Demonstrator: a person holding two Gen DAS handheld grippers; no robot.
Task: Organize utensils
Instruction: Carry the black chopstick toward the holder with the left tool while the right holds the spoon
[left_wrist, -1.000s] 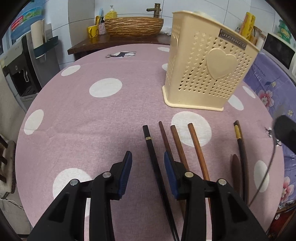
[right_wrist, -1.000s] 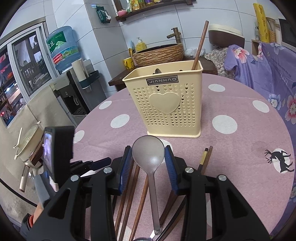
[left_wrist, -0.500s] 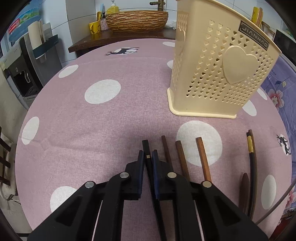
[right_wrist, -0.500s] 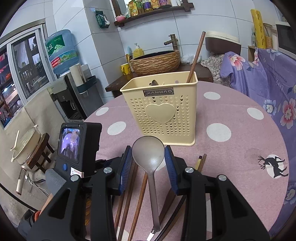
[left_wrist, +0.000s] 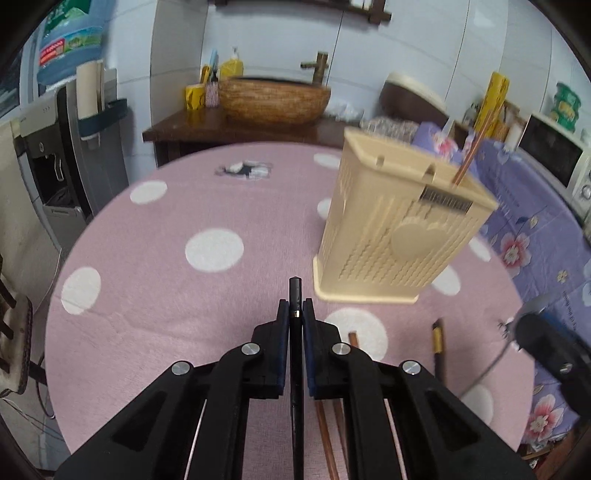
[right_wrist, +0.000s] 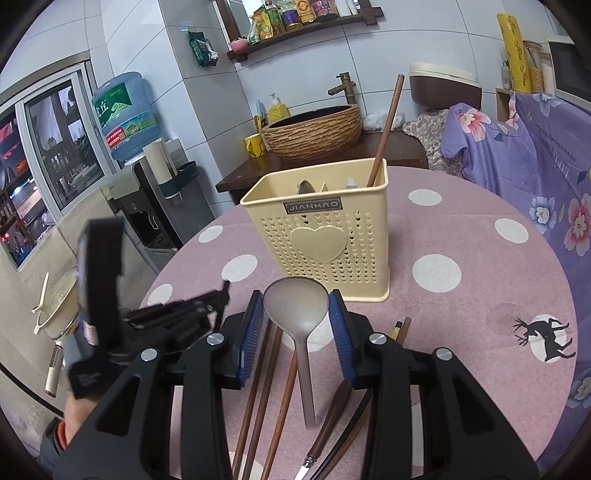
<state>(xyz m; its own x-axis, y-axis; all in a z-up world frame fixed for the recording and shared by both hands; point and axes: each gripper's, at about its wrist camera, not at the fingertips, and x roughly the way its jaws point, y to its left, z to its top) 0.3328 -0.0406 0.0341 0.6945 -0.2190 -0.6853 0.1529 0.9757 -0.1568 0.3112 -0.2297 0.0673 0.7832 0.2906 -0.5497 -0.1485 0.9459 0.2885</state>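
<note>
Left wrist: chopstick in claw, clear of holder.

The left gripper pointed steeply down toward the table, its blue-padded jaws clamped tight with only a thin black chopstick pinched between them. In the right wrist view the same left gripper appeared blurred, low at the left, with a hand beneath it. The right gripper tilted downward, its jaws partly spread, each pad against one edge of a grey spoon bowl.
</note>
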